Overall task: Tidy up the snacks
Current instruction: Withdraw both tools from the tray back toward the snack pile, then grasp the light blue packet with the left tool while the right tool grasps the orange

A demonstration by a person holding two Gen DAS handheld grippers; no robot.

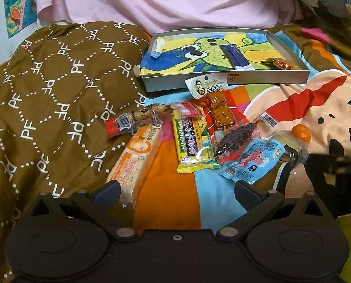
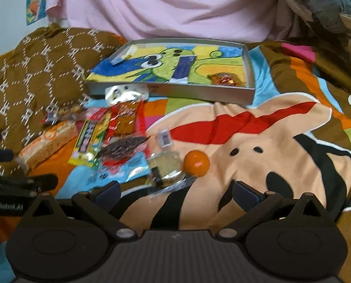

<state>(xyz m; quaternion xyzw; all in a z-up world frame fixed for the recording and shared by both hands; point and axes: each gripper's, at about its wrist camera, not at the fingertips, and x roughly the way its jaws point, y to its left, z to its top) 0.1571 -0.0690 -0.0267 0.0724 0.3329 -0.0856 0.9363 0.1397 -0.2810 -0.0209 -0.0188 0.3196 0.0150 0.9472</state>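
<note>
Snacks (image 1: 194, 139) lie heaped on the cartoon blanket (image 1: 317, 108), at 6 o'clock of the grey tray (image 1: 222, 80). We see left gripper (image 1: 177, 189) and right gripper (image 2: 176, 191) both spread wide, grasping nothing. Orange (image 2: 196, 163) at heap's 3 o'clock.

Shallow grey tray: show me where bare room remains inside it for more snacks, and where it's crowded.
Inside the shallow grey tray, the near-left stretch of its cartoon liner, between the dark blue sachet and the left wall, lies bare. The far-right corner is open too. The red-brown wrapped snack fills the near-right corner. Crowded: the heap of packets in front, around the yellow biscuit packet.
</note>
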